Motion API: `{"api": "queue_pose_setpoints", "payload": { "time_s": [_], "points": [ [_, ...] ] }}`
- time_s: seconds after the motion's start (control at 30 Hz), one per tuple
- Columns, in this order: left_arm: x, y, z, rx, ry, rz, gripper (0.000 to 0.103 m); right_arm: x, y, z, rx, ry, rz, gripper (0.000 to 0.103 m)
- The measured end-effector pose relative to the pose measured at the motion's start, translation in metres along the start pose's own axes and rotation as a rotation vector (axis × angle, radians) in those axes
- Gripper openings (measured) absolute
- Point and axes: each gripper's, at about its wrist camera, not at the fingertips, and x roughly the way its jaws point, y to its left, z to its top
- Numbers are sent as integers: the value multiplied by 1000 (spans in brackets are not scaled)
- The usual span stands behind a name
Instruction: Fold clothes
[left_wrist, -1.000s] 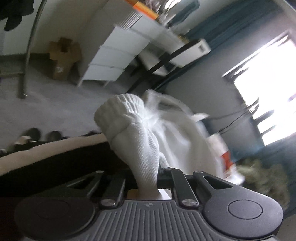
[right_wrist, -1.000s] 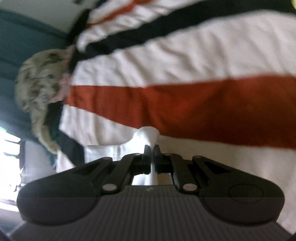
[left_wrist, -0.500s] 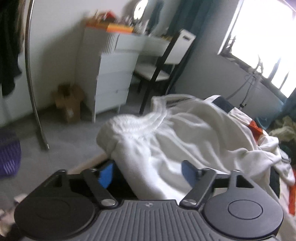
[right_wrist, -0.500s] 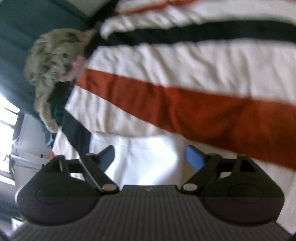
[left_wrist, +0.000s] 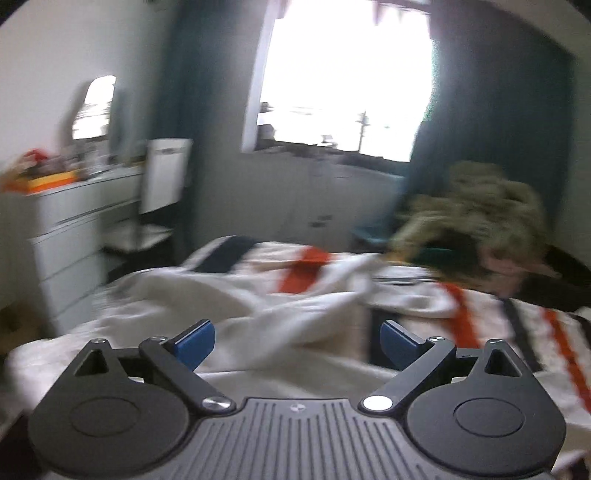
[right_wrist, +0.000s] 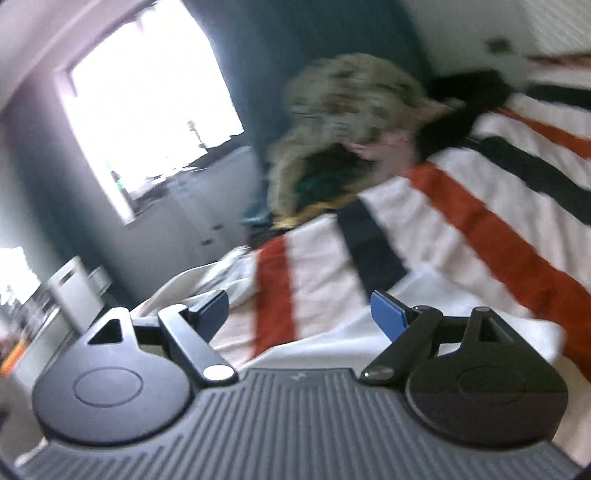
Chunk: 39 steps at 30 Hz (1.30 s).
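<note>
on the striped blanket (left_wrist: 480, 314), white with orange and dark bands, the white garment (left_wrist: 258, 314) lies loose and rumpled, spread toward the blanket's near-left side as the left wrist view shows it. the left gripper (left_wrist: 297, 341) hovers above the garment with its blue-padded fingers (left_wrist: 194, 341) standing wide apart; its jaws have just been opening, and no cloth sits pinched between them, only the garment lying below and beyond. the right gripper (right_wrist: 299, 315) hangs over the blanket too, its blue pads (right_wrist: 388, 315) well apart after the jaws have just been opening, with nothing gripped; a white fold of the garment (right_wrist: 369, 339) shows beneath and between its fingers, on top of an orange band. whether either pad brushes the cloth cannot be told, as both views are blurred.

at the far end of the blanket sits a heap of mottled tan and green clothes (left_wrist: 476, 218), touching the blanket's edge, with something dark tucked under it. beyond the blanket a bright window (left_wrist: 347, 81) glows between dark teal curtains (left_wrist: 498, 129). to the blanket's left stands a white chest of drawers (left_wrist: 74, 236), cluttered on top, with a rounded mirror (left_wrist: 94, 107) on the wall above it and a white chair (left_wrist: 162, 184) just beside it.
</note>
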Motion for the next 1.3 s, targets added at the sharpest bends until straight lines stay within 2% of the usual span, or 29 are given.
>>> {"api": "queue_pose_setpoints", "payload": {
  "time_s": [0.17, 0.23, 0.4, 0.6, 0.7, 0.83, 1.3],
  "points": [
    [19, -70, -4, 71, -31, -112, 98, -11, 31, -11, -80, -12, 101, 86],
    [30, -90, -10, 90, -21, -137, 98, -10, 34, -16, -83, -2, 112, 86],
    [51, -120, -28, 179, -17, -157, 98, 8, 53, -34, -198, 33, 103, 86],
    [70, -110, -53, 170, -68, -156, 98, 21, 71, -51, -313, 20, 90, 86],
    [76, -96, -64, 130, -52, -159, 98, 23, 77, -56, -342, 12, 102, 86],
    [79, -89, -73, 129, -11, -154, 98, 26, 85, -59, -379, -11, 122, 85],
    [69, -87, -83, 130, 15, -139, 98, 31, 82, -59, -368, -10, 85, 85]
  ]
}}
